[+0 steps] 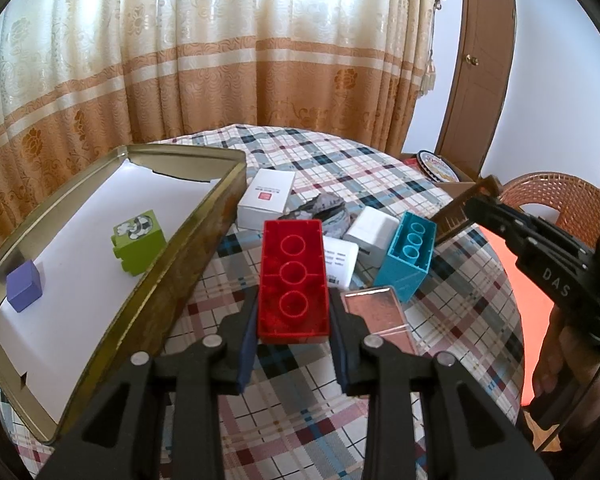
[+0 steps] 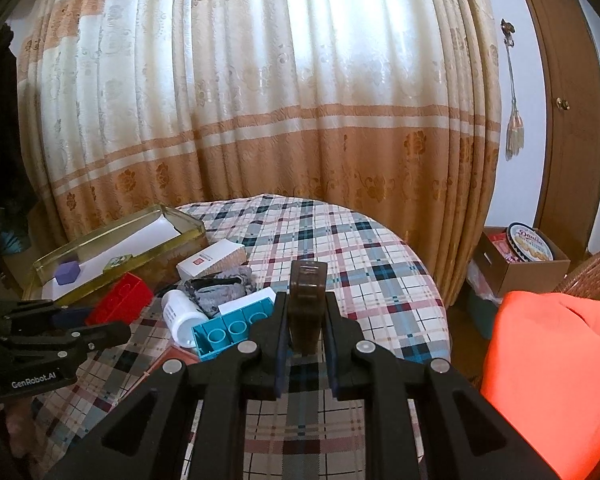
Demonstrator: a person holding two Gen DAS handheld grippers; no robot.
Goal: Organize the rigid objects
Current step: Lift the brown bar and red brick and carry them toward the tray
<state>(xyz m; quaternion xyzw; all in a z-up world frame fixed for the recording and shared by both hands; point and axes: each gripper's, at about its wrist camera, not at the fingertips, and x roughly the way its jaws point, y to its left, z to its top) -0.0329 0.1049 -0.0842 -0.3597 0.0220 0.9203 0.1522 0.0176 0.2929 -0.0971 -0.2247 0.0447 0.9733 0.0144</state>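
your left tongs [image 1: 294,322] are clamped on the red brick [image 1: 293,280] just beside the tin [image 1: 204,216]; right tongs [image 2: 305,338] pinch a brown comb [image 2: 306,304]. next you'd swing the brick over the rim and drop it in.

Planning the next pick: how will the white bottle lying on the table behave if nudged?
The white bottle lies on its side, so it probably rolls. It looks like light plastic, likely stiff. The turquoise brick beside it may stop it.
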